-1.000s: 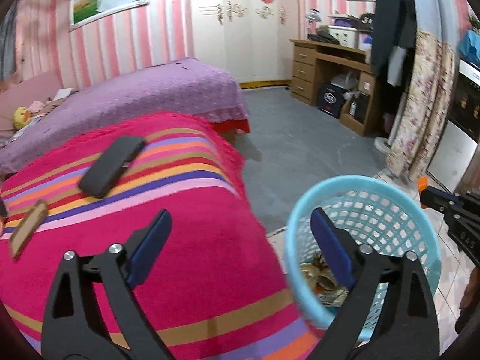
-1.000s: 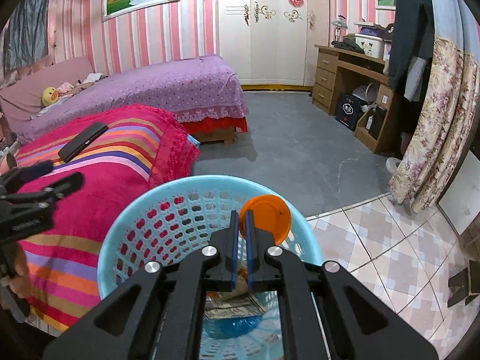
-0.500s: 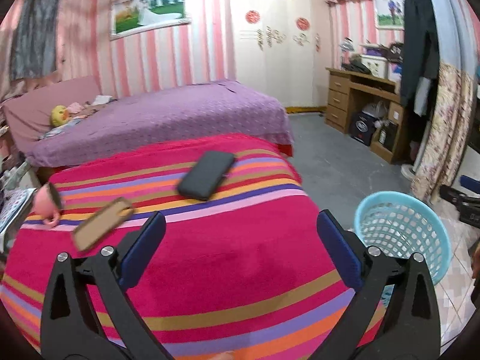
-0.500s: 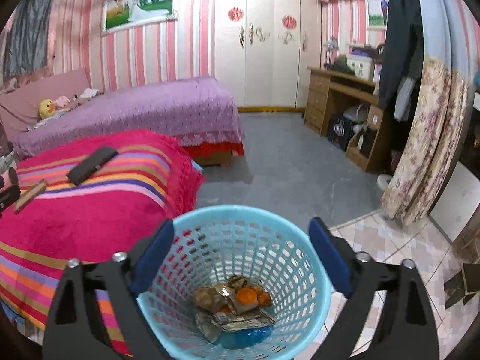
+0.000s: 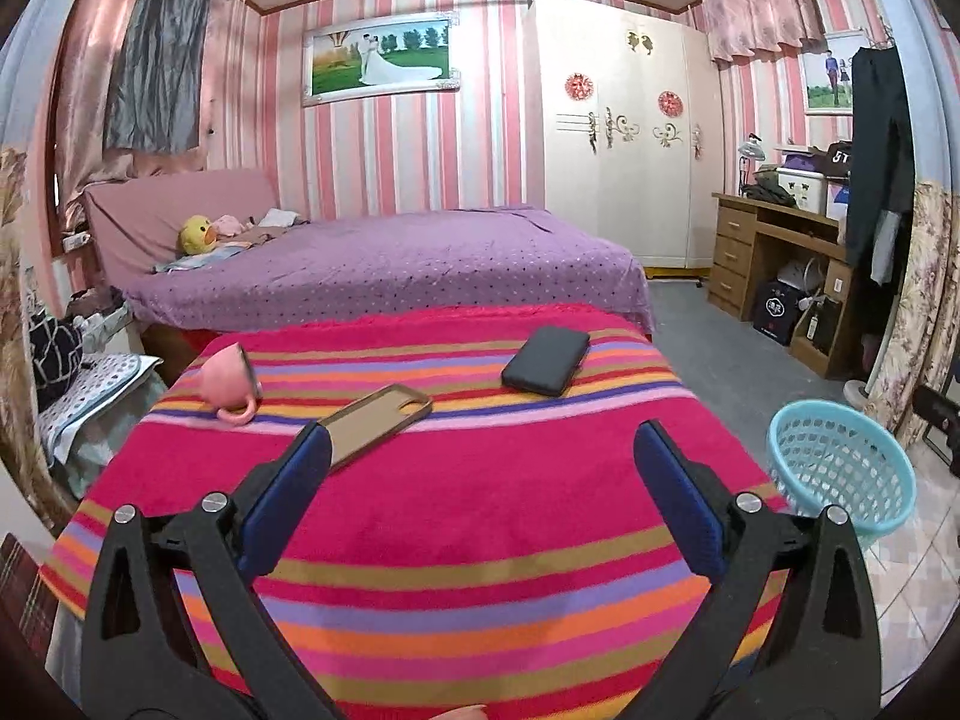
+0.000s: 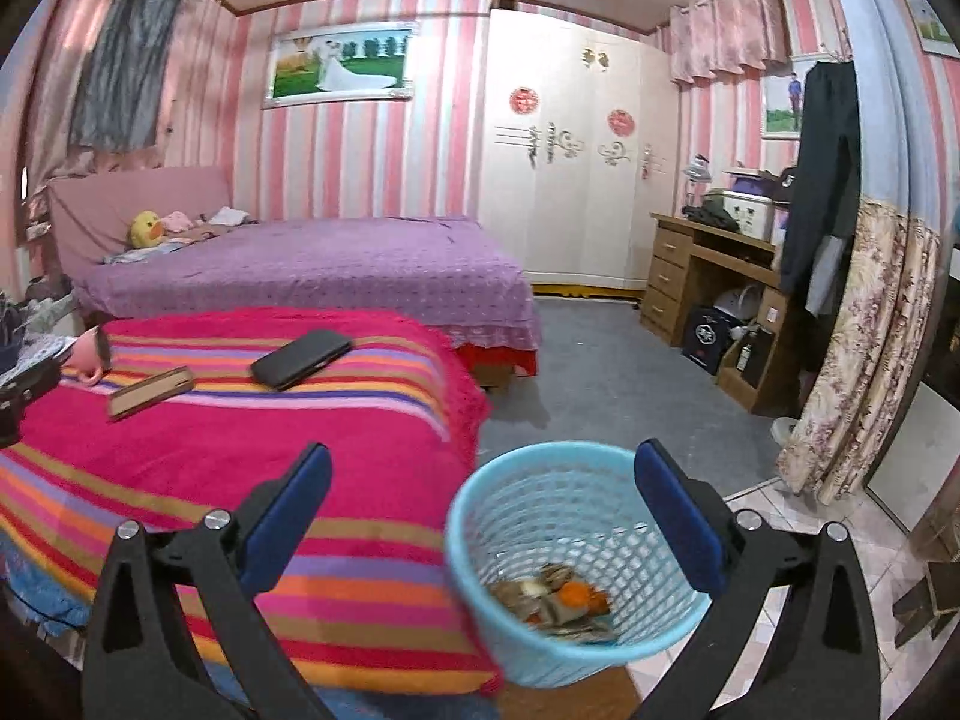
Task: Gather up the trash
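Nothing legible on basket (image 6: 576, 546), phone case (image 5: 378, 420)

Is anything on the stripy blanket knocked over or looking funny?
Yes. The pink cup near the striped blanket's far left corner lies tipped on its side, handle against the blanket. Nothing looks spilled around it.

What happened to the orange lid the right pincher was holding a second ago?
The right gripper opened and let go of the orange lid, which now lies in the blue basket with the other trash. Both grippers then pulled back and up from the basket; the left gripper stayed open. The phone, phone case and pink cup stayed on the striped blanket.
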A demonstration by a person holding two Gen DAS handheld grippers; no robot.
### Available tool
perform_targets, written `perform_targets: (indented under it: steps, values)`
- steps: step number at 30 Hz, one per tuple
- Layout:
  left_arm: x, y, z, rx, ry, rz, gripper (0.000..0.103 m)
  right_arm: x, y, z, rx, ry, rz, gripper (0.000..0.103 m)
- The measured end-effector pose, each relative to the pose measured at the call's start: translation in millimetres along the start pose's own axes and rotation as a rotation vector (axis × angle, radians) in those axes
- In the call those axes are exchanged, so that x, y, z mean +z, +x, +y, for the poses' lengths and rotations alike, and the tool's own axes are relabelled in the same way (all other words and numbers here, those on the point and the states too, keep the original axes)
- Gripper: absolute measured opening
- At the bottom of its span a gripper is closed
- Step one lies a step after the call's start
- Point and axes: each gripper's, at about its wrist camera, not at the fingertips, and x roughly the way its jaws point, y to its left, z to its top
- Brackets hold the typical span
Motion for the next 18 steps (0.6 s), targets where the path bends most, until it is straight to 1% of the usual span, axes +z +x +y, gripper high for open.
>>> perform_targets:
  steps: [4, 6, 9, 13, 18]
  values:
    - [-18.3, -11.3, 6.0, 0.025, 0.010, 0.003, 0.098, -16.6, -10.9, 25.3, 0.003, -0.010, -0.008, 0.098]
    - [-27.1, -15.2, 8.9, 0.037, 0.013, 0.000, 0.098, -22.7, -16.9, 38.9, -0.003, -0.036, -0.024, 0.098]
    - [-31.4, -14.7, 10.2, 0.053, 0.024, -0.001, 0.098, -28.9, -23.2, 54.7, 0.010, -0.066, -0.037, 0.098]
    - [-31.4, -8.1, 11.1, 0.063, 0.023, -0.002, 0.098, -33.1, -20.3, 65.4, 0.030, -0.089, -0.032, 0.098]
    - [-33.4, -0.3, 16.0, 0.059, -0.001, 0.004, 0.098, -33.8, -16.5, 63.5, 0.049, -0.054, -0.027, 0.098]
